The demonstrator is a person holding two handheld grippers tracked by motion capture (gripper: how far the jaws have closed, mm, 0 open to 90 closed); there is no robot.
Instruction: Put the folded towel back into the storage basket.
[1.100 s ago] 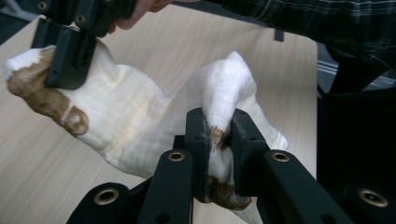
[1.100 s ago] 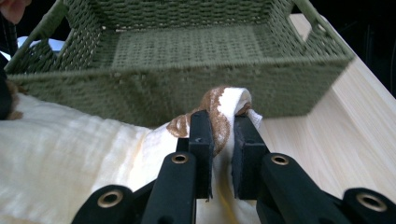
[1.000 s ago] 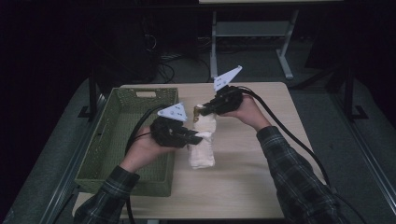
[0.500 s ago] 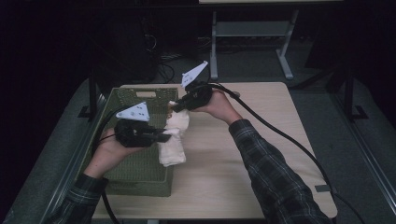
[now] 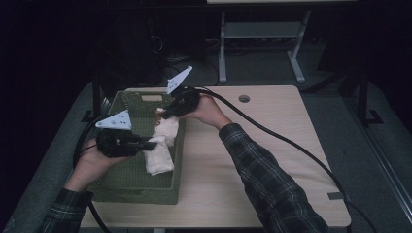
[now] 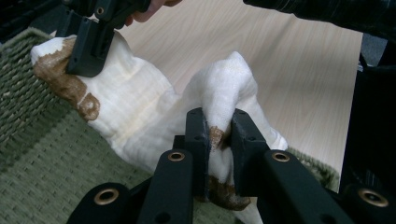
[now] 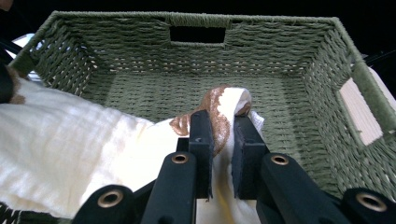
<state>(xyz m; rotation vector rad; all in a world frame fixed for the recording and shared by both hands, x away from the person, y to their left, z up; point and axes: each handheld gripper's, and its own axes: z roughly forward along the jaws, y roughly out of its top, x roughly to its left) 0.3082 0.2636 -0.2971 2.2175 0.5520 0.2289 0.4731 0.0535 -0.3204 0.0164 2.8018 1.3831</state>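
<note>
- L gripper (image 5: 151, 141) fingers clamped on white cloth (image 5: 160, 150), near end
- R gripper (image 5: 163, 115) fingers clamped on far end
- cloth hangs over green basket (image 5: 131, 187), brown stains

Dark plaid sleeves (image 5: 272, 189), black fingers (image 7: 201, 140), brass screws.

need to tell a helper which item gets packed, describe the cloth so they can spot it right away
Start at the wooden table, then go to the green woven basket at its left edge. The cloth hangs over the basket's right rim, pinched by the left tongs and right tongs. It is white and soft with brown patches.
</note>
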